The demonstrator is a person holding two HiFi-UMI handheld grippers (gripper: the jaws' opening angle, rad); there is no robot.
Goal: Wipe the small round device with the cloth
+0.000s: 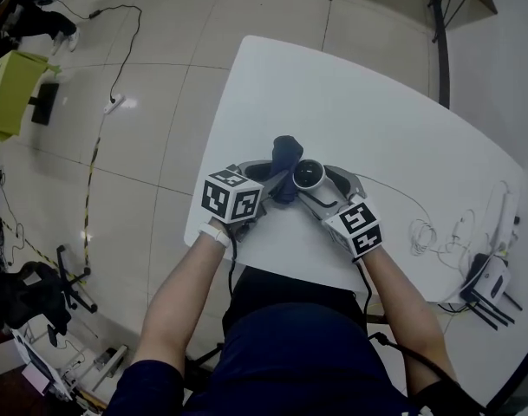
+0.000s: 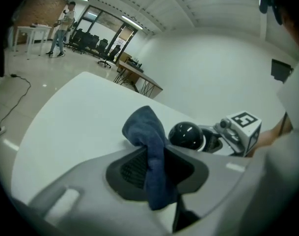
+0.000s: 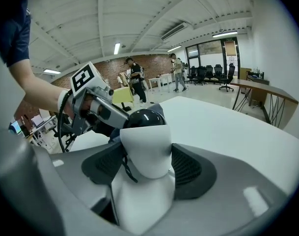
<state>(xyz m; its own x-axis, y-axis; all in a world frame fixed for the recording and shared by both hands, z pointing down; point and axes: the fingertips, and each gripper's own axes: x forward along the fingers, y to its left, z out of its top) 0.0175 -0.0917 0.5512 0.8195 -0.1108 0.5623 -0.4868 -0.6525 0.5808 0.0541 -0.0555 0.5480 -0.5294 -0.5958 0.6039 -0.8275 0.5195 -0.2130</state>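
— Right gripper point(image 3: 144, 168) up close: clamped on what?
— On the small round device point(image 3: 143, 146), white body with a black dome, over the table's point(image 1: 350, 102) near edge.
— And the left gripper point(image 2: 156, 168)?
— Pinching the blue cloth point(image 2: 148, 127), which is bunched just beside the dome.
— Wiped yet?
— I'd judge barely. Contact isn't clear, so most of the rubbing is left to do.

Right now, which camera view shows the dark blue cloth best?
The left gripper view: the cloth fills the centre, close and sharp, clamped between the jaws. The head view shows it small, beside the round device. The right gripper view shows only a sliver behind that device.
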